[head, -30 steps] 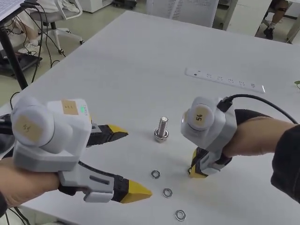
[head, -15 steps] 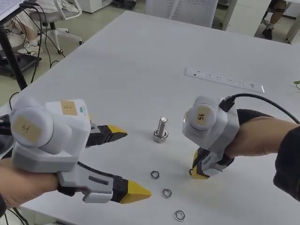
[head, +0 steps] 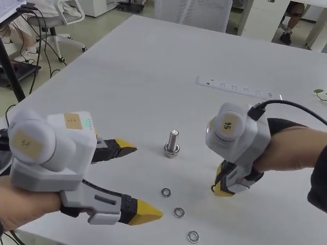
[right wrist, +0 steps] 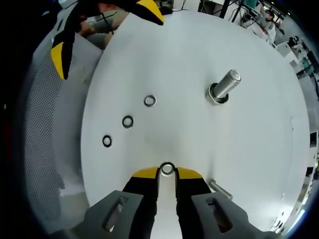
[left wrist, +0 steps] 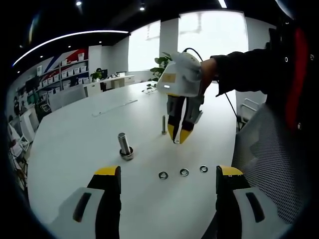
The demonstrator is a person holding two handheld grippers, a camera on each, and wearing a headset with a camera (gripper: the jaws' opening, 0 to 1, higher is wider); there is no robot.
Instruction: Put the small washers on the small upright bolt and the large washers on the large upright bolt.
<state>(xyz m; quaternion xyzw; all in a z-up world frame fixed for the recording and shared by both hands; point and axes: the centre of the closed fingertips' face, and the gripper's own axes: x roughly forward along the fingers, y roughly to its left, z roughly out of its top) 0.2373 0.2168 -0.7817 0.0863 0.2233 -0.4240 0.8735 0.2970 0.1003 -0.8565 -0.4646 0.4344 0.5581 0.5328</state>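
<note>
The large bolt stands upright mid-table with a washer round its base, and it also appears as the large bolt and the large bolt. Three small washers lie in a row in front of it. My right gripper points down to the right of the bolt, shut on a small washer pinched between its yellow tips. The small bolt stands just behind it and is also in view as the small bolt. My left gripper hovers open at the left, holding nothing.
A white power strip lies at the far side of the white table. The table's near edge runs just below the washers. Office chairs and cables stand off the table's left side.
My right gripper has drifted slightly right, away from the large bolt, still shut. The left gripper stays open in much the same place. The head camera has shifted a little.
</note>
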